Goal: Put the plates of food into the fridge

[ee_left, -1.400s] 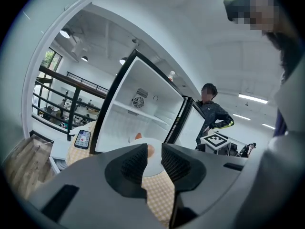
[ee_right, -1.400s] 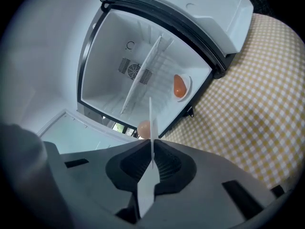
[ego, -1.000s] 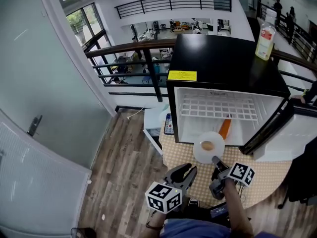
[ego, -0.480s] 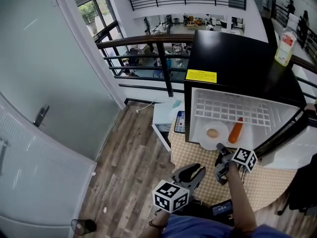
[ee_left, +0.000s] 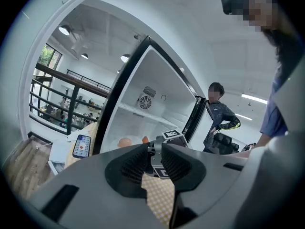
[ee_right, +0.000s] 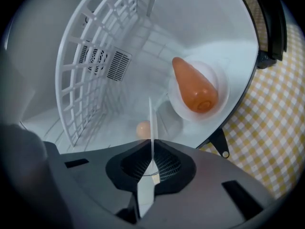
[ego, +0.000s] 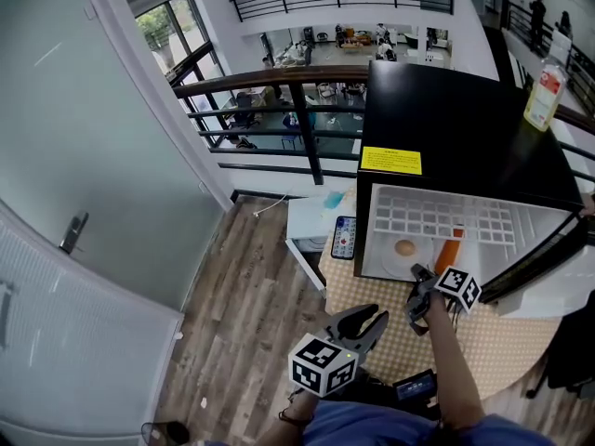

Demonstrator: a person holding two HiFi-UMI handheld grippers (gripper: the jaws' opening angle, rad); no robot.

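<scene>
Left tongs [ee_left: 156, 150]: slightly apart, empty, on the near side of the fridge [ego: 456, 128].
Plate [ego: 392, 261]: level, carrying a bun [ego: 405, 247], inside the fridge at left.
Right tongs [ee_right: 151, 150]: clamped on the plate's near rim.
Carrot [ee_right: 193, 87]: on the second plate [ee_right: 223, 87] at right, long axis near-far, tip far.
Change: a second ago the plate was outside the opening.

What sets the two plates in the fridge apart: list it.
The carrot plate carries a long orange carrot; the other plate carries a small round tan piece. The carrot plate lies free; the other plate is pinched at its rim by the right gripper. Both are white, round and inside the fridge.
</scene>
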